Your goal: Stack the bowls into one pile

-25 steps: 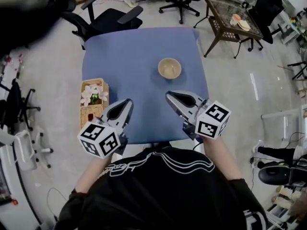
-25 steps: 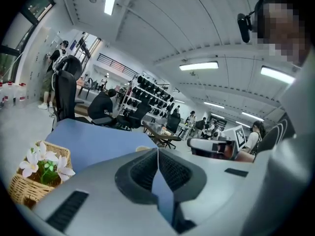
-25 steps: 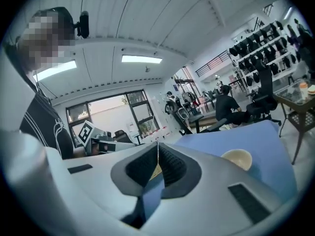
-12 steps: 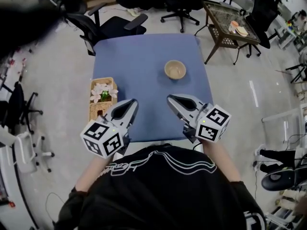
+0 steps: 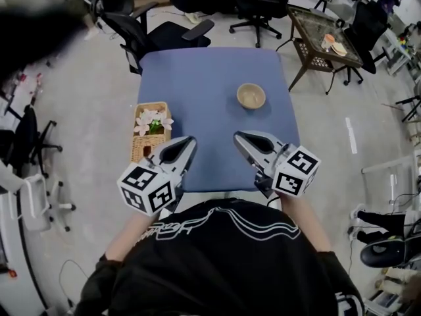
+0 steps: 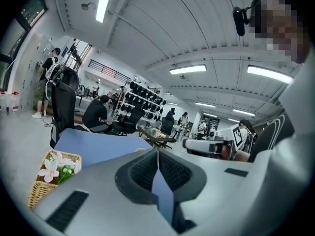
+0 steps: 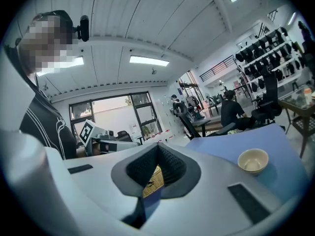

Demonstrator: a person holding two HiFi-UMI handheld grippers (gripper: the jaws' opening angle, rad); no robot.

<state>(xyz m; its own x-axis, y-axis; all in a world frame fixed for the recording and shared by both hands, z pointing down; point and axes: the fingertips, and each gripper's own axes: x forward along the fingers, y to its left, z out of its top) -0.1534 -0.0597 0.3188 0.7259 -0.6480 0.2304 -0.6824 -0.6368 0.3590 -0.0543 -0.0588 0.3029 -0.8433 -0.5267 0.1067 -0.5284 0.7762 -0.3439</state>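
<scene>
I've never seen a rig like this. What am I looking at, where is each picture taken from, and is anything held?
No robot: a person holds a two-jaw tool in each hand. One picture looks down from a camera on the person's head; the other two come from cameras on the tools, looking along their jaws. The left gripper and right gripper hover over the near edge of a blue table, both shut, empty. On the table stands a beige bowl; by its left edge, a wicker basket of flowers.

Your top: black, with white curved line graphics across it. Your left gripper and right gripper: grey shells, black ribbed pads, black-and-white marker cubes.
</scene>
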